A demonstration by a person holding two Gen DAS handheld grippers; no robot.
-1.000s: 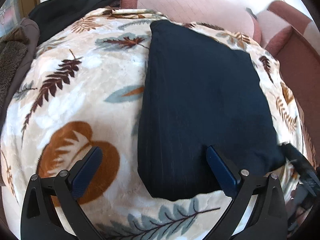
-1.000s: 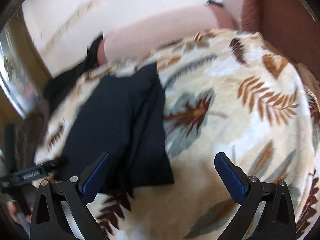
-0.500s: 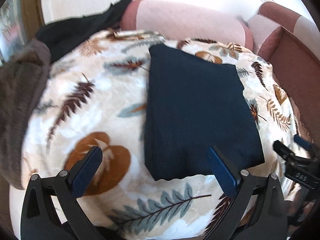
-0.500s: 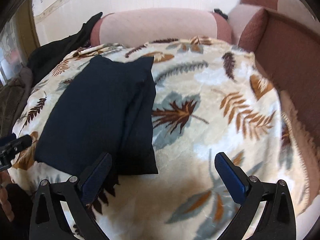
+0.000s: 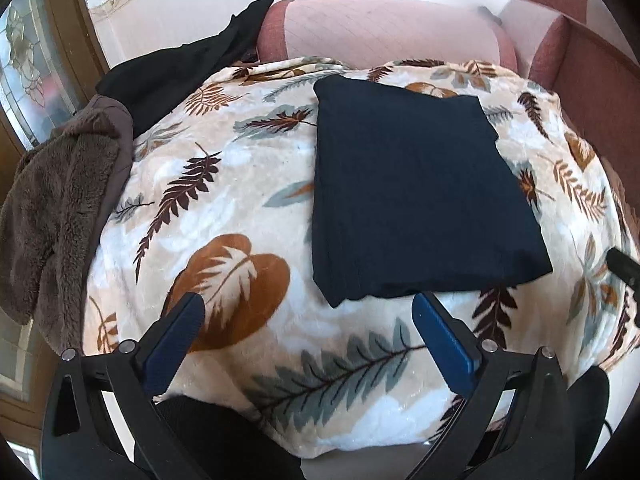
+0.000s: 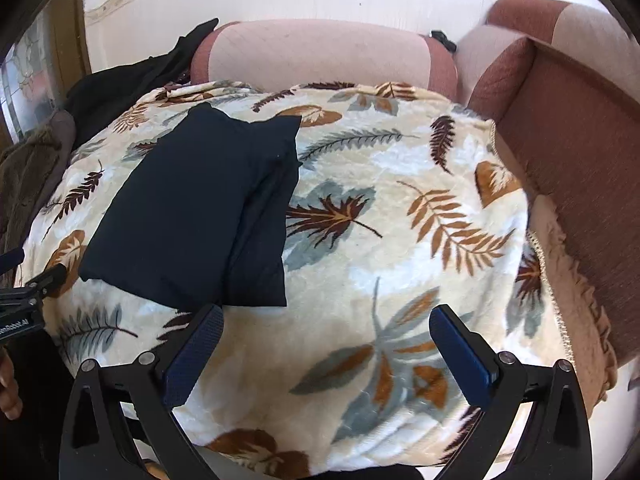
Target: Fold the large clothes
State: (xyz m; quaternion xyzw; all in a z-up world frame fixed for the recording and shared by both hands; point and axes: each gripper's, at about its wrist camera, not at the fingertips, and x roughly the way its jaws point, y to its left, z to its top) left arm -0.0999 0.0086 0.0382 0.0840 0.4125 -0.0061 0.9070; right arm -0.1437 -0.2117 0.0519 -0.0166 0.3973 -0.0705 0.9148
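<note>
A dark navy garment (image 5: 416, 196) lies folded into a flat rectangle on the leaf-patterned blanket (image 5: 224, 208). In the right wrist view the same garment (image 6: 200, 216) sits left of centre, with a narrower folded strip along its right side. My left gripper (image 5: 308, 316) is open, held back from the garment's near edge, with nothing between its blue pads. My right gripper (image 6: 326, 332) is open too, over bare blanket (image 6: 400, 240) to the right of the garment's near corner. The left gripper's black body (image 6: 24, 304) shows at the left edge of the right wrist view.
A brown fleece garment (image 5: 52, 208) and a black garment (image 5: 176, 68) are piled at the blanket's left and back left. A pink bolster (image 5: 380, 32) runs along the back. A reddish sofa arm (image 6: 568, 120) bounds the right side. A hand (image 6: 8, 392) shows at far left.
Both grippers have drawn back and away from the folded garment, which now looks smaller and farther off. The garment itself lies as before.
</note>
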